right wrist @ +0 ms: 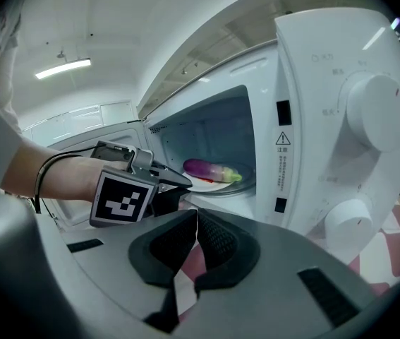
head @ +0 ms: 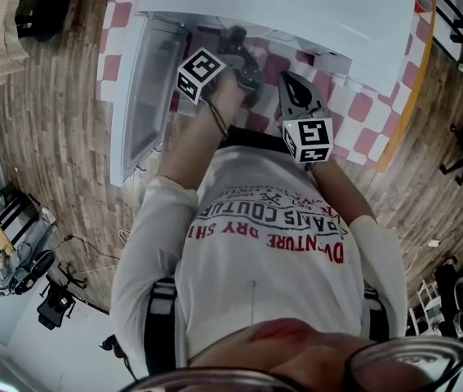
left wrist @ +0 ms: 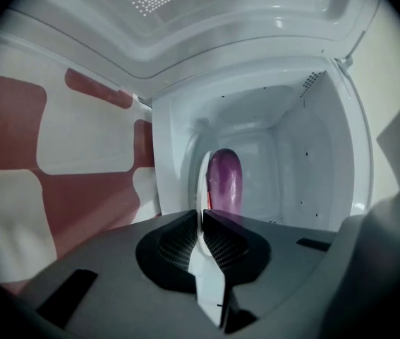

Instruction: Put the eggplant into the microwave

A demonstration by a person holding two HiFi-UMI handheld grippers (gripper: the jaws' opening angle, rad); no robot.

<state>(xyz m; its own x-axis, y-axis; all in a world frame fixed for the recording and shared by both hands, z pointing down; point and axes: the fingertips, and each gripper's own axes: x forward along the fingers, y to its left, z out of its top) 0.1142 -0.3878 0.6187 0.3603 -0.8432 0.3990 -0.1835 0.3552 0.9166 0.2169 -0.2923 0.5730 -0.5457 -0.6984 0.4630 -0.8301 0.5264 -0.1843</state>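
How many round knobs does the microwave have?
2. The upper knob sits high on the front panel of the microwave; the lower knob is straight below it. None looks hidden.

Staged kitchen corner in a studio-like room, not a home. White microwave (head: 280,6) sits on a table under a pink-and-white checked cloth (head: 362,109). Wood-plank floor (head: 60,121). Black stands and camera gear (head: 51,300) on the floor by the wall. Ceiling strip light (right wrist: 62,68).
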